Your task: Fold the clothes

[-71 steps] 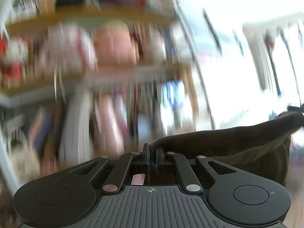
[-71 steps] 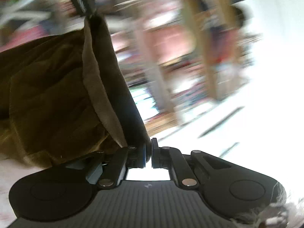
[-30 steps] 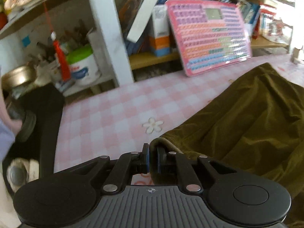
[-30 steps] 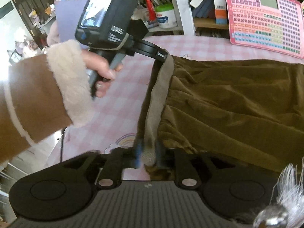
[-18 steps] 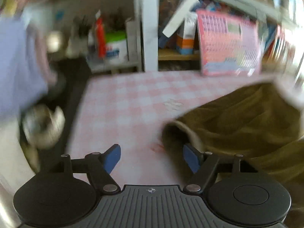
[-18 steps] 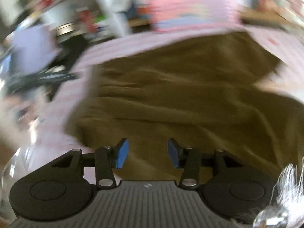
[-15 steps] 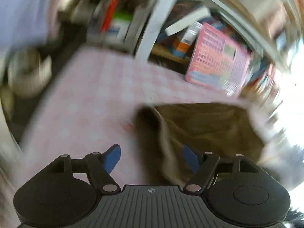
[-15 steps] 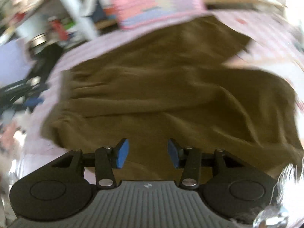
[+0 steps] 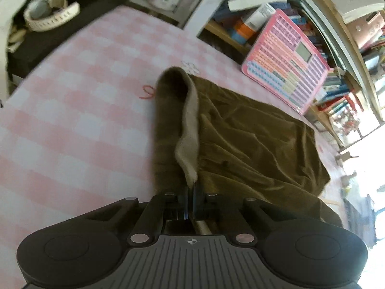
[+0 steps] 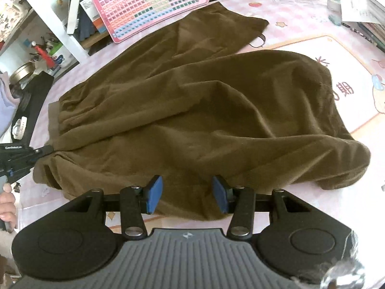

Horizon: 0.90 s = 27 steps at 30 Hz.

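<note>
Early in the task. Olive-brown trousers (image 10: 192,110) spread roughly flat on the pink checked bench (image 9: 72,120), both legs fanned apart, cloth rumpled, no fold made yet. Waistband (image 9: 190,130) at the left end, partly lifted and curled over, paler lining showing.

Left tool (image 9: 191,192) pressed together, having just closed, pinching the waistband edge; cloth runs straight up out of the closed jaws. Same tool seen from the right wrist view at far left (image 10: 44,149), tip on the waistband corner. Right tool (image 10: 186,193) spread about halfway, blue pads (image 10: 154,193) apart, nothing pinched; hangs over the near edge of the trousers, cloth visible between and beyond the pads, contact unclear.

Left to do, by judgement: grab with right tool, bring one leg over the other, smooth, fold lengthwise again.

Edges and room: far leg hem touching or just beside the pink keyboard toy (image 10: 146,2) leaning at the shelf (image 9: 228,31). Near leg's hem bulges near the right bench edge. Bare bench to the left of the waistband. Black stand with a watch (image 9: 50,14) beyond the left edge. Papers and books at far right (image 10: 361,7), well apart from the cloth.
</note>
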Available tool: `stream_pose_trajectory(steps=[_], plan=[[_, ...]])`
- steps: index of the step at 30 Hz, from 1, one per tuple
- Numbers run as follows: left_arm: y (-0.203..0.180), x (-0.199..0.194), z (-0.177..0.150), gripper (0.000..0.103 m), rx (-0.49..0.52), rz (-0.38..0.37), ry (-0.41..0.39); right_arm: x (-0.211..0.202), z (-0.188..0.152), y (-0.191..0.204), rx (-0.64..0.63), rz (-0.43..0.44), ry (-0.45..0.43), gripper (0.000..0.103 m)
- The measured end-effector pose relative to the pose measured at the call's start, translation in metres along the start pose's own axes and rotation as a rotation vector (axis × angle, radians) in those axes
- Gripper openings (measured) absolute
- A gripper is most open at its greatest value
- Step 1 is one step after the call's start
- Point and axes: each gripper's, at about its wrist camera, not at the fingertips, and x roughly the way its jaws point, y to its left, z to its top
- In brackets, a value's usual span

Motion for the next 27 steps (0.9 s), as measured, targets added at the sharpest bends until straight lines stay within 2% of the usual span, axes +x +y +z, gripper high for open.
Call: stream_pose_trajectory(steps=[3,5,7,11,14,16,18,21,24,27], plan=[[0.026,-0.008,0.005,0.002,-0.041,0.063,-0.037,-0.006,0.000,-0.006,0.007,-0.008,-0.015,0.045],[0.036,-0.012,0.008,0.003,-0.011,0.090,-0.051,-0.010,0.000,-0.012,0.013,-0.025,-0.024,0.045],[0.038,-0.016,0.010,0.004,0.040,0.070,-0.028,-0.015,0.000,-0.020,0.027,-0.048,-0.033,0.046],[0.025,-0.029,0.009,0.009,0.188,0.101,-0.029,-0.027,0.002,-0.040,0.070,-0.088,-0.062,0.047],[0.019,-0.052,0.012,0.009,0.207,0.102,-0.112,-0.036,0.005,-0.055,0.100,-0.119,-0.079,0.048],[0.013,-0.062,0.011,0.009,0.227,0.054,-0.135,-0.039,0.005,-0.063,0.128,-0.116,-0.073,0.049],[0.007,-0.063,0.006,0.009,0.262,0.015,-0.113,-0.041,0.004,-0.070,0.164,-0.102,-0.059,0.053],[0.008,-0.051,-0.010,0.009,0.278,0.032,-0.056,-0.042,0.000,-0.079,0.247,-0.044,-0.015,0.064],[0.011,-0.039,-0.025,0.009,0.293,0.052,0.001,-0.042,-0.006,-0.087,0.332,0.009,0.020,0.066],[0.024,-0.033,-0.030,0.009,0.279,0.055,0.018,-0.043,-0.009,-0.103,0.451,0.030,0.015,0.066]])
